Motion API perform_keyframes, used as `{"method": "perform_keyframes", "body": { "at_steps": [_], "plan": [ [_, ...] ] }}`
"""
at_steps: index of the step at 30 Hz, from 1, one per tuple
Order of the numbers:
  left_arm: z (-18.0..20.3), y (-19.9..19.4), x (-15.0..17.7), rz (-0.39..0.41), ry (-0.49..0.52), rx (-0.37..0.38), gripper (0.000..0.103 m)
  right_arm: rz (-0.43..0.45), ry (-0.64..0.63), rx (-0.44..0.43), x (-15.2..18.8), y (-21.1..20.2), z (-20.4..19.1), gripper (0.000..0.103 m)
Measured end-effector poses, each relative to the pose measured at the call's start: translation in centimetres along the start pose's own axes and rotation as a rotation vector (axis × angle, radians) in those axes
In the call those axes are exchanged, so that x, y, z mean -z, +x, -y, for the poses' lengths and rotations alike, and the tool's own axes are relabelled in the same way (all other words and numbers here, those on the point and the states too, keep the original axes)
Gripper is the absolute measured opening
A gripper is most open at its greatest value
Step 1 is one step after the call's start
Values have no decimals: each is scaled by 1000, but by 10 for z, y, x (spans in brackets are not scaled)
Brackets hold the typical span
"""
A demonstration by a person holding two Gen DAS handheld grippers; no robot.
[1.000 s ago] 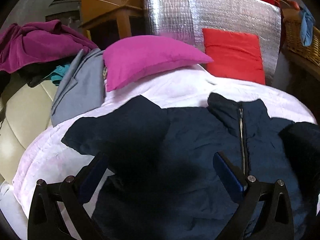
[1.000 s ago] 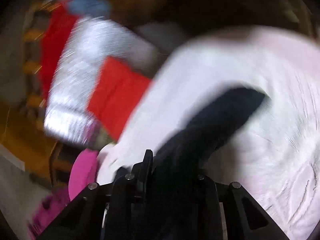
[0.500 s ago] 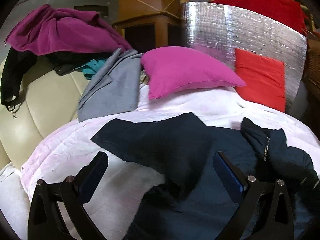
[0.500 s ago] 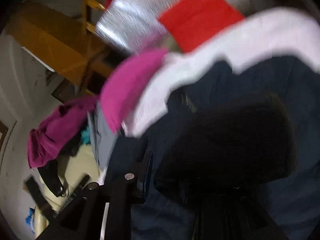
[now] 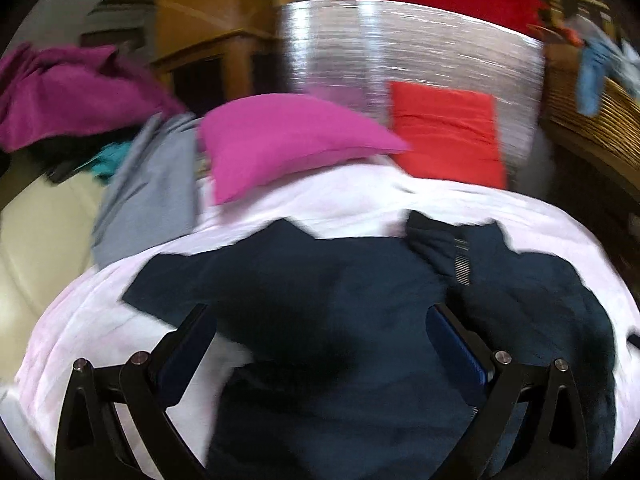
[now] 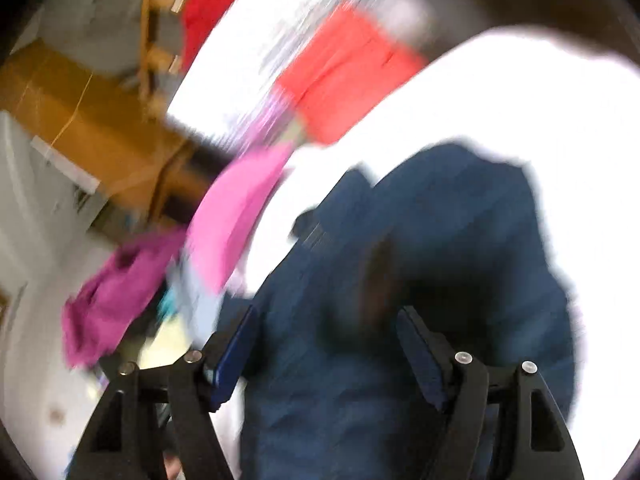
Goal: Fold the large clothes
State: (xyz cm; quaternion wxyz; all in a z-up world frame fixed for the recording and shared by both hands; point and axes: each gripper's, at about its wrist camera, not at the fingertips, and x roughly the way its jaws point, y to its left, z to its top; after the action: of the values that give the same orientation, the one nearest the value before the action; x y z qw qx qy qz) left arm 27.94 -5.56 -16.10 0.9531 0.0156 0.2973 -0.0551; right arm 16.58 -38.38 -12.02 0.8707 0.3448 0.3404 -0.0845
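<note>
A plain navy-blue jacket (image 5: 340,320) lies across a pale pink quilt (image 5: 100,320) in the lower frame. Above it sit a magenta pillow (image 5: 288,140) and a red cushion (image 5: 444,136) against a shiny silver foil panel (image 5: 400,48). A grey garment (image 5: 148,192) and a purple one (image 5: 68,92) fill the upper left.

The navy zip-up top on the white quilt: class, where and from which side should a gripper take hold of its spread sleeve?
Grip the navy top at the sleeve's cuff end, coming from the left: it lies flat, pointing outward over bare white quilt, with nothing crowding it.
</note>
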Motion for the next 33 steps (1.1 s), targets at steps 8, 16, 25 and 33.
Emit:
{"method": "perform_keyframes", "body": {
  "at_steps": [8, 16, 25, 33],
  "plan": [
    [84, -5, 17, 31, 227, 194, 103, -27, 179, 206, -12, 40, 62, 56],
    [131, 25, 31, 24, 360, 79, 103, -104, 139, 271, -12, 78, 71, 34],
    [104, 52, 28, -120, 179, 101, 40, -127, 126, 301, -13, 83, 67, 34],
    [44, 37, 11, -120, 0, 73, 35, -72, 56, 408, -8, 69, 53, 37]
  ]
}}
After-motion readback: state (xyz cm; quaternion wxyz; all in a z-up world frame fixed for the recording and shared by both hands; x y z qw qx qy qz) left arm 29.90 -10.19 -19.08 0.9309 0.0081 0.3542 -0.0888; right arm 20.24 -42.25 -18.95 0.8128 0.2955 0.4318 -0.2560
